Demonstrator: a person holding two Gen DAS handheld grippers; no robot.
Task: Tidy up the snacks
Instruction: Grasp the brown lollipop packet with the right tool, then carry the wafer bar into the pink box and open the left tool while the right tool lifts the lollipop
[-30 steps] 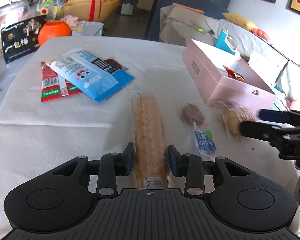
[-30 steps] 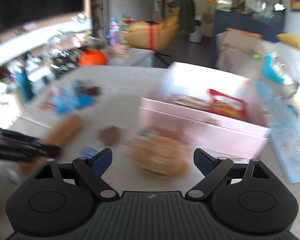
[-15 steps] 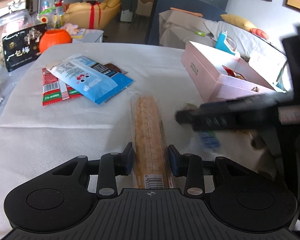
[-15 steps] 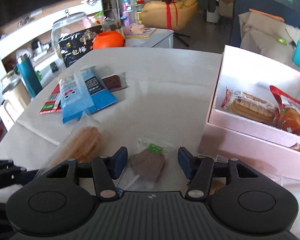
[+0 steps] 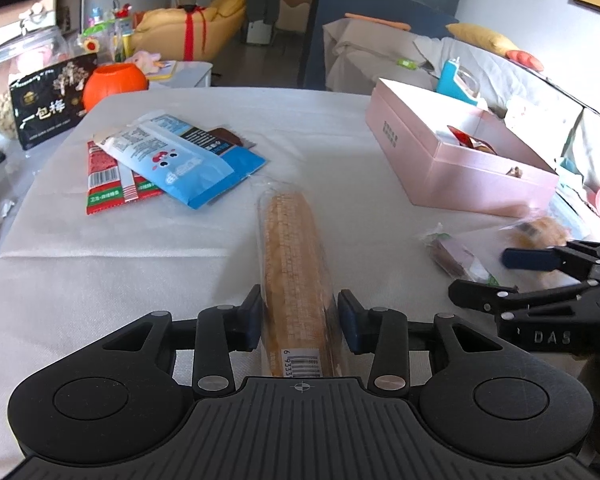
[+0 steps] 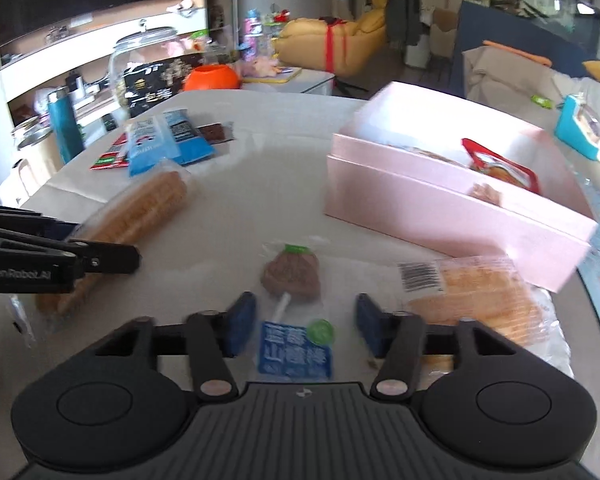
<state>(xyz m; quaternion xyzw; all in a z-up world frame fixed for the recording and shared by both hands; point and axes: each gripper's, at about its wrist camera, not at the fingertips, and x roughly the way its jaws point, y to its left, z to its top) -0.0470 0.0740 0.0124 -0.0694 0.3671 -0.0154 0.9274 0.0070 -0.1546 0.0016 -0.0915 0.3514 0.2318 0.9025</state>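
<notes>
Right tool (image 6: 306, 326) has drawn back, jaws open astride the lollipop (image 6: 292, 276). Left tool (image 5: 298, 322) grips the wafer pack (image 5: 294, 264). Ahead, the pink box (image 6: 440, 196) holds a red packet (image 6: 500, 170).

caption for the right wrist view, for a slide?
Right claw, open, straddles a wrapped brown lollipop on the table, pink box ahead.

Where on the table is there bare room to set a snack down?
Bare cloth runs between the long cracker sleeve and the pink box, and across the far table behind the blue packet. The near right is crowded: lollipop, wafer pack and right gripper.
</notes>
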